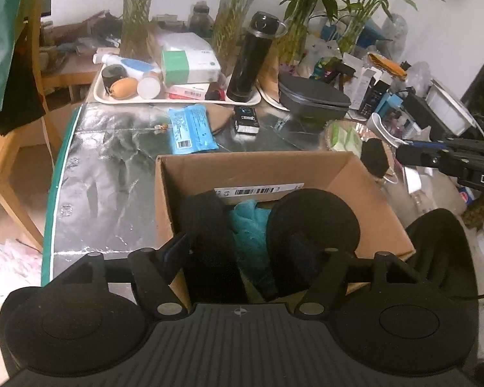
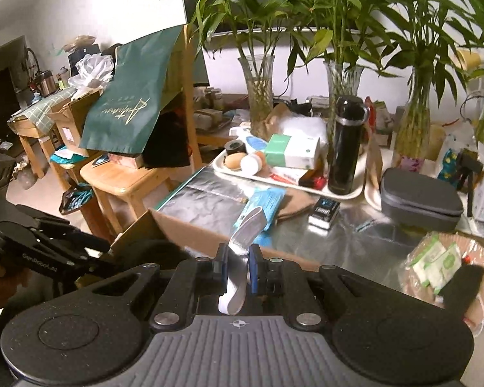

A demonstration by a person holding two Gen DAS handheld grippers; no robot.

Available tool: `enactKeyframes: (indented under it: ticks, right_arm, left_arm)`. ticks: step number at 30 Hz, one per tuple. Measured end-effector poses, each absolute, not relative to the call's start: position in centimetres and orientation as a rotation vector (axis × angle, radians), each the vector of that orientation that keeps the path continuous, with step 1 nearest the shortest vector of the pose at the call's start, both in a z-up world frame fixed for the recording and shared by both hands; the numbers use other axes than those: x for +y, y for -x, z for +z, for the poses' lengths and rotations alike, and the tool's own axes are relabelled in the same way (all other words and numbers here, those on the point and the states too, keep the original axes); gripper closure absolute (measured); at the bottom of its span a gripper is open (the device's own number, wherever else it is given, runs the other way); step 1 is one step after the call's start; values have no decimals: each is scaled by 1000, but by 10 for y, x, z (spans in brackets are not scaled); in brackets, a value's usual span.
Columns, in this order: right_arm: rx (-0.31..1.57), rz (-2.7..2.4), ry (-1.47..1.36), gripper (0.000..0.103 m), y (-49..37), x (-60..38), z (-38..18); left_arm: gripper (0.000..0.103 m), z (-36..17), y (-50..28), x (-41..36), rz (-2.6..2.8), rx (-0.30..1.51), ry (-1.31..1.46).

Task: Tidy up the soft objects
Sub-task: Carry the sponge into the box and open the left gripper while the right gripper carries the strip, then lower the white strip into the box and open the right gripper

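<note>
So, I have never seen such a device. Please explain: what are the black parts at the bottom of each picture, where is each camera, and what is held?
No robot here: a person holds a two-finger gripper in each hand, with a camera on each looking forward along the fingers. In the left wrist view, the left gripper is open above a cardboard box on the table; black foam pieces and something teal lie inside the box. In the right wrist view, the right gripper is shut on a white insole. Behind stand a tray, a black flask and vases.
</note>
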State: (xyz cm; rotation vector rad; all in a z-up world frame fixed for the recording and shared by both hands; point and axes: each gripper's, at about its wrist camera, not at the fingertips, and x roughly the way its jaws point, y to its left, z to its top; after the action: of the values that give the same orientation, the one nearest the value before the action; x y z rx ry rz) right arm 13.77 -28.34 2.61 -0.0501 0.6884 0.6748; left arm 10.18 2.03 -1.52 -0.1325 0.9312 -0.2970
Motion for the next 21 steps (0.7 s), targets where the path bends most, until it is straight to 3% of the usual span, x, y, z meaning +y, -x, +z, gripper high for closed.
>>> enactKeyframes:
  ticks: [21]
  right_arm:
    - [680, 672, -18, 88, -108, -287, 15]
  left_arm:
    - [35, -1, -68, 35, -217, 819, 104]
